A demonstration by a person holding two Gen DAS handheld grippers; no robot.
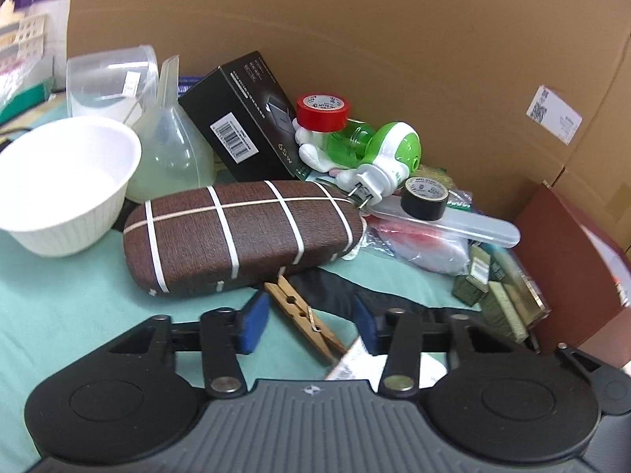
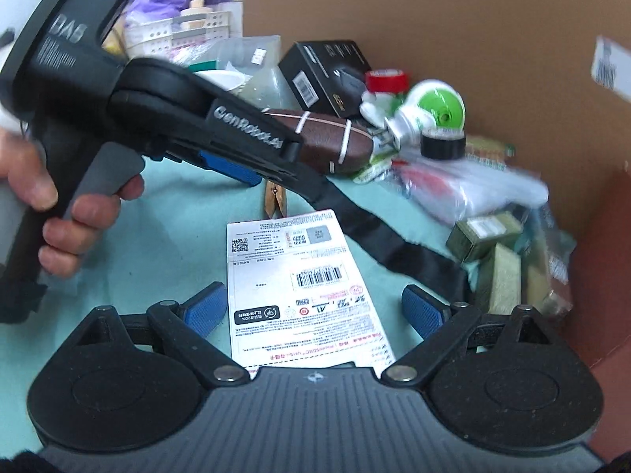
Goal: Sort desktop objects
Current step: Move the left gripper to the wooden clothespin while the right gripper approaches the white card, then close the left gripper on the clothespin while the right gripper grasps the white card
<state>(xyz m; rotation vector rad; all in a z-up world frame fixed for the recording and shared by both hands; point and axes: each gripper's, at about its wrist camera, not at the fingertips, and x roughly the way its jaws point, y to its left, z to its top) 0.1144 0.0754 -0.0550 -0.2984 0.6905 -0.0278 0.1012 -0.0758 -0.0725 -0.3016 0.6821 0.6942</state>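
Left gripper (image 1: 311, 325) spread, straddling wooden clothespin (image 1: 303, 317) on green bench cloth (image 1: 59, 307); pads not touching it. Right gripper (image 2: 314, 311) spread over white printed card (image 2: 299, 287). Risk: the pin's long axis runs diagonally across the jaws, so closing may twist it or snag the black strap (image 1: 335, 287).

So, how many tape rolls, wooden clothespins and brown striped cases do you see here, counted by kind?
Tape rolls: 2 (red tape roll, black tape roll)
Wooden clothespin: 1
Brown striped case: 1
Total: 4
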